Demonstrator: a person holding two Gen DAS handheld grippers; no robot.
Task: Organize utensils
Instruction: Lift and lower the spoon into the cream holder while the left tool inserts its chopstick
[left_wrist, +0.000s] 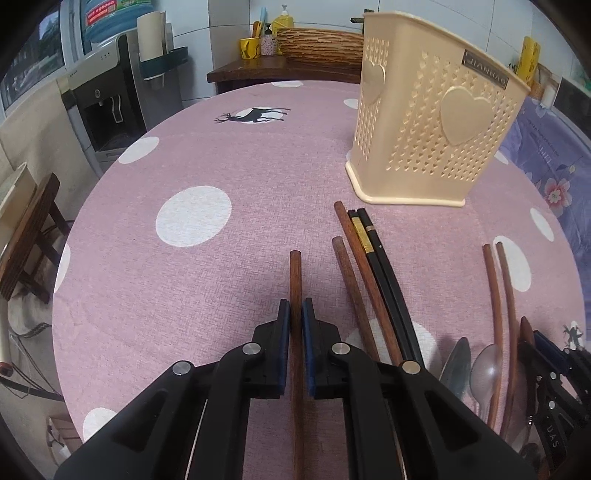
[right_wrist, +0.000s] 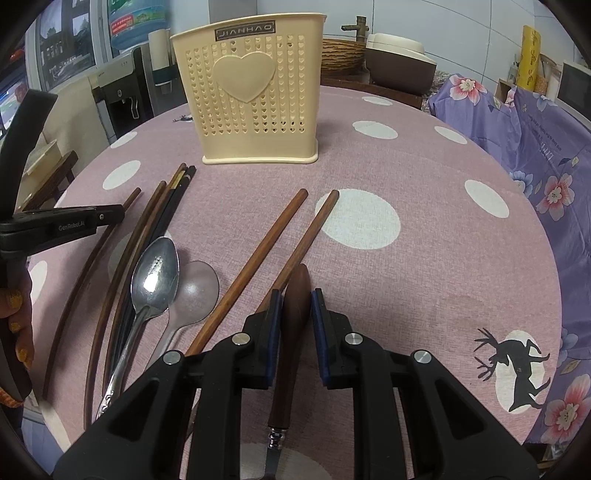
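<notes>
A cream perforated utensil holder (left_wrist: 432, 122) with heart reliefs stands on the pink dotted tablecloth (left_wrist: 192, 177); it also shows in the right wrist view (right_wrist: 255, 96). My left gripper (left_wrist: 296, 314) is shut on a brown wooden chopstick (left_wrist: 295, 280). My right gripper (right_wrist: 295, 301) is shut on the brown wooden handle of a utensil (right_wrist: 295, 295), whose metal part points back under the gripper. Brown chopsticks (right_wrist: 266, 251), black chopsticks (left_wrist: 373, 240), a metal spoon (right_wrist: 155, 280) and a clear plastic spoon (right_wrist: 195, 288) lie on the cloth.
A water dispenser (left_wrist: 107, 107) stands left of the table. A wooden side table (left_wrist: 280, 70) with baskets and cups is behind. A purple floral cloth (right_wrist: 535, 155) covers something at the right. A wooden chair (left_wrist: 29, 236) is at the left.
</notes>
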